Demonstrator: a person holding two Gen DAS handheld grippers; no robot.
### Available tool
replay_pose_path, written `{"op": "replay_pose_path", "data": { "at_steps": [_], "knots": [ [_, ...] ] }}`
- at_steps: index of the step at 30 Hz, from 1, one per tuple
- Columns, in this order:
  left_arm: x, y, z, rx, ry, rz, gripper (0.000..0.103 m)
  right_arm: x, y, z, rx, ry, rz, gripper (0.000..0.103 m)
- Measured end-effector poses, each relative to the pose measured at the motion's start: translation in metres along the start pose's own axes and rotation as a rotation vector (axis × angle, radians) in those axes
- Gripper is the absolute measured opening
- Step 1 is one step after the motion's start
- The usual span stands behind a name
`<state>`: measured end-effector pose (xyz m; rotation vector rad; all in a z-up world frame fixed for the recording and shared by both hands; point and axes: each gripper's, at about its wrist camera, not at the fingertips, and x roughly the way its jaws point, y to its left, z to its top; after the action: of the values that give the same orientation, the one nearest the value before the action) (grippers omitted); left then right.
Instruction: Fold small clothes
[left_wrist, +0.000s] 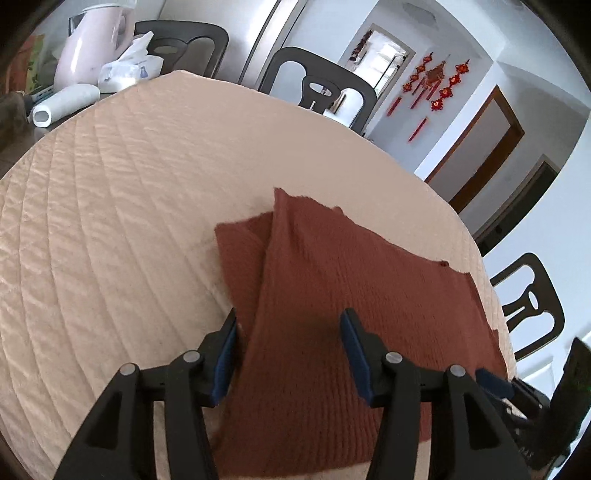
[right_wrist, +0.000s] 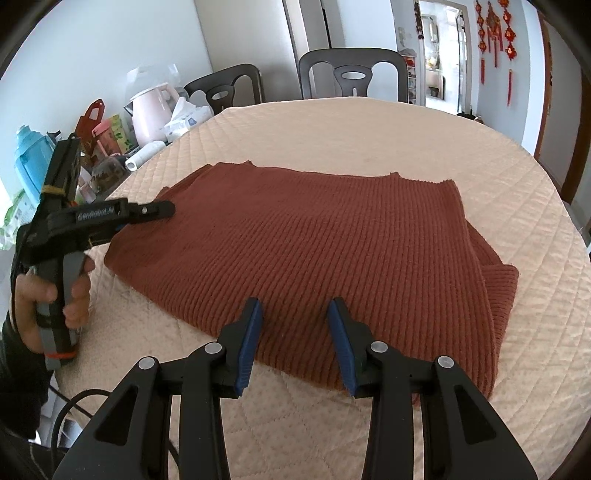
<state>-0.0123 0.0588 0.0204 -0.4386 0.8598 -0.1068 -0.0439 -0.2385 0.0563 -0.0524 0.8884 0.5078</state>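
A rust-brown ribbed knit garment (right_wrist: 314, 243) lies folded flat on the round table with its peach quilted cover (right_wrist: 369, 122). It also shows in the left wrist view (left_wrist: 351, 295), with a narrower layer sticking out at its left side. My left gripper (left_wrist: 290, 321) is open just above the garment's near edge, jaws straddling the cloth. It also shows in the right wrist view (right_wrist: 162, 210) at the garment's left edge. My right gripper (right_wrist: 295, 308) is open and empty, low over the garment's near edge.
A pink kettle (right_wrist: 149, 110), tissue pack (right_wrist: 186, 118), white roll (right_wrist: 144, 157) and bottles crowd the table's left side. Dark chairs (right_wrist: 351, 75) stand around the far edge. A black cable (right_wrist: 74, 410) hangs at the near left.
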Motion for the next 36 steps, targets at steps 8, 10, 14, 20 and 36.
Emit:
{"op": "replay_pose_path", "data": {
  "at_steps": [8,10,14,20,36],
  "knots": [
    [0.004,-0.01,-0.001,0.058,-0.001,0.05,0.055,0.004,-0.003,0.008,0.024,-0.002,0.015,0.039],
    [0.005,-0.01,0.0,0.061,-0.003,0.055,0.055,0.007,-0.003,0.011,0.029,-0.001,0.014,0.039],
    [0.006,-0.011,0.0,0.077,-0.009,0.073,0.054,0.007,-0.001,0.012,0.035,-0.003,0.012,0.039],
    [0.005,-0.011,-0.001,0.082,-0.007,0.106,0.042,0.005,-0.001,0.011,0.027,0.002,0.018,0.039],
    [-0.011,-0.029,0.012,0.075,-0.004,0.024,0.018,-0.006,-0.015,0.004,0.062,-0.018,0.028,0.039]
  ]
}}
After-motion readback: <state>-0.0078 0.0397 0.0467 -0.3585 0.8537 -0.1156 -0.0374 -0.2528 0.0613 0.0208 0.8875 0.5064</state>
